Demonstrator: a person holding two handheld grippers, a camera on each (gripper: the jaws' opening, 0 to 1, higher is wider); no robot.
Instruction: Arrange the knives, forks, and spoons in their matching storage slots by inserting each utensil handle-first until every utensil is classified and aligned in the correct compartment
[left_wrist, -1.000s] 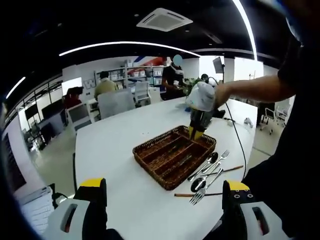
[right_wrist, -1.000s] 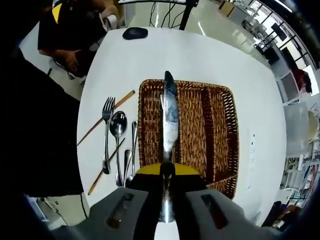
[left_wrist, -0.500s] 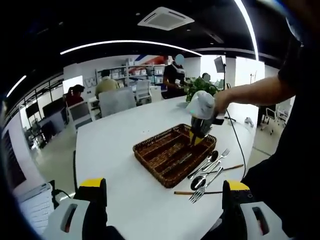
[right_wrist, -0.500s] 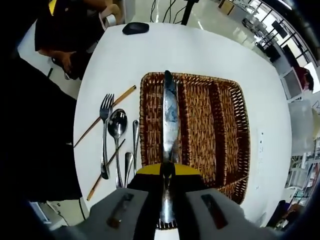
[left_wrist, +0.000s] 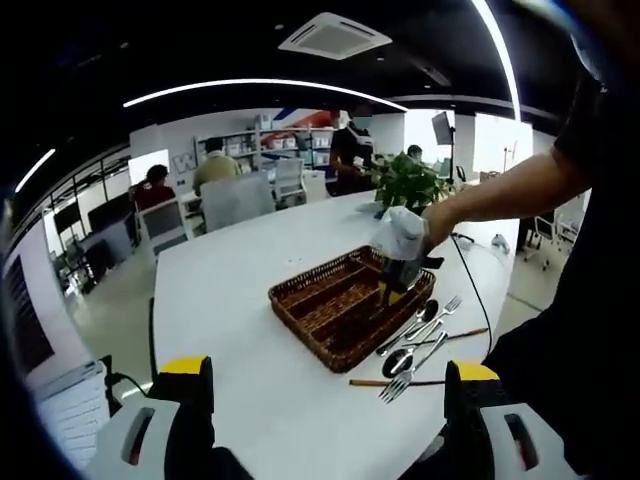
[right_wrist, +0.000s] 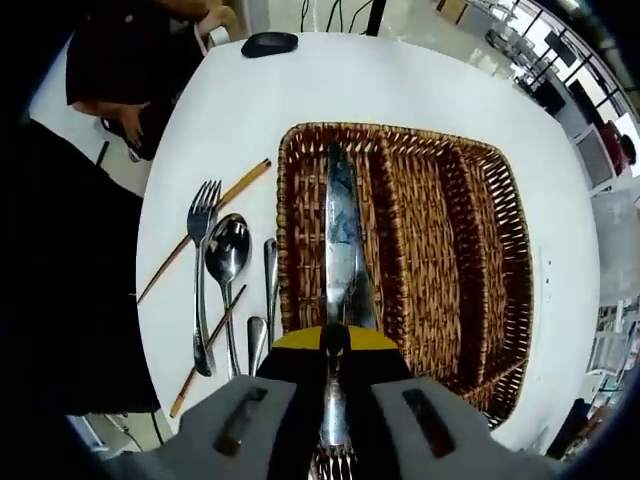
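We see the right gripper (right_wrist: 334, 345) clamped on a table knife (right_wrist: 341, 235), blade pointing forward over the left-hand slot of the wicker tray (right_wrist: 430, 215). Beside the tray on the white table (right_wrist: 400, 85) lie a fork (right_wrist: 200, 275), a spoon (right_wrist: 226, 270) and chopsticks (right_wrist: 205, 225). The left gripper (left_wrist: 325, 420) hangs wide and empty, well back from the tray.

One wicker tray (right_wrist: 500, 250), split into what looks like four long compartments, though the near end is partly covered. One knife (right_wrist: 341, 235), held above the tray. Beside the tray on the white table (right_wrist: 400, 95): one fork (right_wrist: 201, 270), one large spoon (right_wrist: 227, 265), two more slim steel utensils (right_wrist: 270, 285) whose heads are too small to identify, and two wooden chopsticks (right_wrist: 215, 215). One dark computer mouse (right_wrist: 270, 44) at the table's far edge. Two grippers: left gripper (left_wrist: 325, 420), right gripper (right_wrist: 335, 420).
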